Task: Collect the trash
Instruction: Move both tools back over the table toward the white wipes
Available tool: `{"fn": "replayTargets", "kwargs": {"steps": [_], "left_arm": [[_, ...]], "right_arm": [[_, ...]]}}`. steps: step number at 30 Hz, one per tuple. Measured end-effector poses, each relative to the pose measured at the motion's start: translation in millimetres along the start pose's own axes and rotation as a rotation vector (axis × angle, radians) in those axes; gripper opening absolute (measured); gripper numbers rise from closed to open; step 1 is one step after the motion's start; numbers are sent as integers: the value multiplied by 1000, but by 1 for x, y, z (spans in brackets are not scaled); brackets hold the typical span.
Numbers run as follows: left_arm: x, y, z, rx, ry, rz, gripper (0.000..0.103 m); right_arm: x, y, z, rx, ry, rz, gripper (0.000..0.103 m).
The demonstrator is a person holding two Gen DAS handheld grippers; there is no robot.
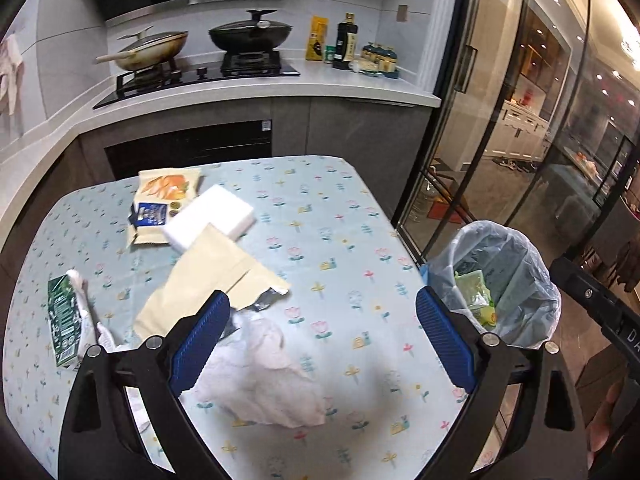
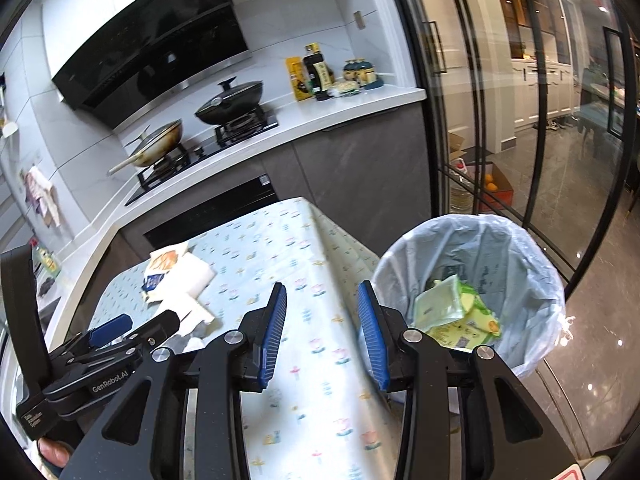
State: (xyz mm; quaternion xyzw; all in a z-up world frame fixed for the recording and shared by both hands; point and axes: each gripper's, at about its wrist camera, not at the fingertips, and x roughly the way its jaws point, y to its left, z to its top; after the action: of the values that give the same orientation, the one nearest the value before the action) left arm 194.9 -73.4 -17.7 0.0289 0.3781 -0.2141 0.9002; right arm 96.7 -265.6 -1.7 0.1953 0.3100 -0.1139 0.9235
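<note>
Both jaws wide open, holding nothing. Left gripper point(image 1: 324, 336) hangs over a crumpled white tissue point(image 1: 260, 376) near the table's point(image 1: 340, 208) front edge. Looks soft & light; pinch a bunched-up bit. Bin point(image 2: 472, 292) w/ bag sits off the right edge.

Home kitchen, gas hob point(image 1: 200, 74) with lidded woks point(image 1: 250, 34), range hood point(image 2: 152, 40), sauce bottles point(image 1: 345, 42) on counter point(image 1: 280, 90)
</note>
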Motion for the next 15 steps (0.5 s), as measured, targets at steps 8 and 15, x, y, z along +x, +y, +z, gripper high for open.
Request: {"fn": "replayTargets", "kwargs": {"steps": [8,15], "left_arm": [[-15,35,-8,-38,-12,41,90],[-26,65,-17,-76,-12,69,90]], "right_arm": [[1,36,-8,-42,17,28,37],[5,65,-18,-79,35,50,42]]}}
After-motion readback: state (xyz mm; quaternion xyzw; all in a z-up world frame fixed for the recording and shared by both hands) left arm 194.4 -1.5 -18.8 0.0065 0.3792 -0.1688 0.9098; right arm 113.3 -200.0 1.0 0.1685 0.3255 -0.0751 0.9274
